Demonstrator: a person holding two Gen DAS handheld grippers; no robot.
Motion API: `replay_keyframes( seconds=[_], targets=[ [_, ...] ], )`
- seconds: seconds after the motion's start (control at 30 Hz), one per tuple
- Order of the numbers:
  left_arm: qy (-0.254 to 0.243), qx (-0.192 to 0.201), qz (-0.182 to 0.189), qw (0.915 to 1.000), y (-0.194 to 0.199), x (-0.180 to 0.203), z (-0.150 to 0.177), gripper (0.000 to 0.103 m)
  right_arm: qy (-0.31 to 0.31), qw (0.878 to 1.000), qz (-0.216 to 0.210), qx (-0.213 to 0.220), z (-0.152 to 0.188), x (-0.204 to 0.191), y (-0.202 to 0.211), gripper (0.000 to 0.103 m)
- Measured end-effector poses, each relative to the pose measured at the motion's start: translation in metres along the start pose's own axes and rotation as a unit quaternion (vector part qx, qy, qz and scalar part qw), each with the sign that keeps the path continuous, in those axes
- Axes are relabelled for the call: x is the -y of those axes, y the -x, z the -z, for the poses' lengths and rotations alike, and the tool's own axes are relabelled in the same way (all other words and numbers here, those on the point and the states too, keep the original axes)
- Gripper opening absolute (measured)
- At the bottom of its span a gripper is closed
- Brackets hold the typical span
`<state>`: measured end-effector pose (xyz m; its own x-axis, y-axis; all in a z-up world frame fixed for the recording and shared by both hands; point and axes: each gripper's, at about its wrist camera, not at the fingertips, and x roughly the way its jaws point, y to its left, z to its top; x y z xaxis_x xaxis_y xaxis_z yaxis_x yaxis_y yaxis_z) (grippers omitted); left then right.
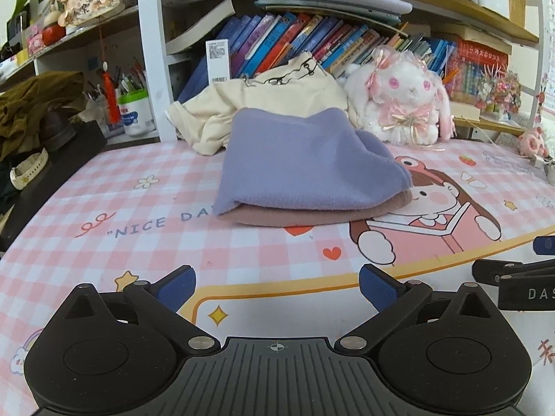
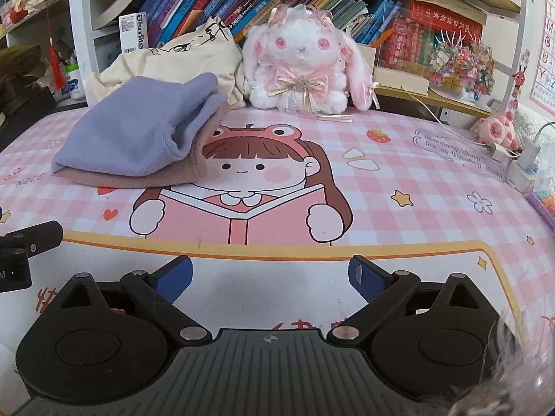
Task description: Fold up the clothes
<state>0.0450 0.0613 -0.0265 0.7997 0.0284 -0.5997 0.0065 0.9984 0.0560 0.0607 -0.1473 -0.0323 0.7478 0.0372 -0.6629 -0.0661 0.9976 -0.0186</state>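
A folded lavender fleece garment [image 1: 305, 163] lies on a folded dusty-pink one [image 1: 295, 215], mid-mat toward the far side, just in front of a crumpled cream garment [image 1: 277, 97]. Only the right wrist view shows the stack's layered open edge. Left gripper [image 1: 275, 289] and right gripper [image 2: 270, 277] hover near, fingers apart, empty, over the smooth printed mat [image 2: 399, 180]. A fluffy bunny plush [image 2: 305, 59] sits far right.

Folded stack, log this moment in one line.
left gripper open, empty | right gripper open, empty | purple cloth folded atop pink cloth | cream garment unfolded behind
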Motion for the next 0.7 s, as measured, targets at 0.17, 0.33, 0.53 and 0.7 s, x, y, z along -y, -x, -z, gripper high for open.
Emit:
replay_keyframes(
  seconds=[0.17,0.33,0.53,0.7],
  targets=[
    [0.006,-0.007,-0.005,0.9999,-0.0039,-0.0028,-0.0009,0.102,0.006,1.000,0.000,-0.001,-0.0008,-0.0009,-0.0017,0.098],
    [0.001,-0.011,-0.005,0.9999,-0.0063,-0.0009,-0.0001,0.102,0.012,1.000,0.001,-0.002,-0.0015,-0.0019,-0.0035,0.098],
    [-0.002,-0.015,0.003,0.9999,-0.0069,0.0013,0.0003,0.102,0.010,1.000,0.002,-0.002,-0.0005,-0.0015,-0.0035,0.098],
    [0.002,-0.014,0.013,0.9998,-0.0050,0.0006,0.0008,0.102,0.008,1.000,0.003,-0.002,0.0004,-0.0010,-0.0033,0.098]
  ],
)
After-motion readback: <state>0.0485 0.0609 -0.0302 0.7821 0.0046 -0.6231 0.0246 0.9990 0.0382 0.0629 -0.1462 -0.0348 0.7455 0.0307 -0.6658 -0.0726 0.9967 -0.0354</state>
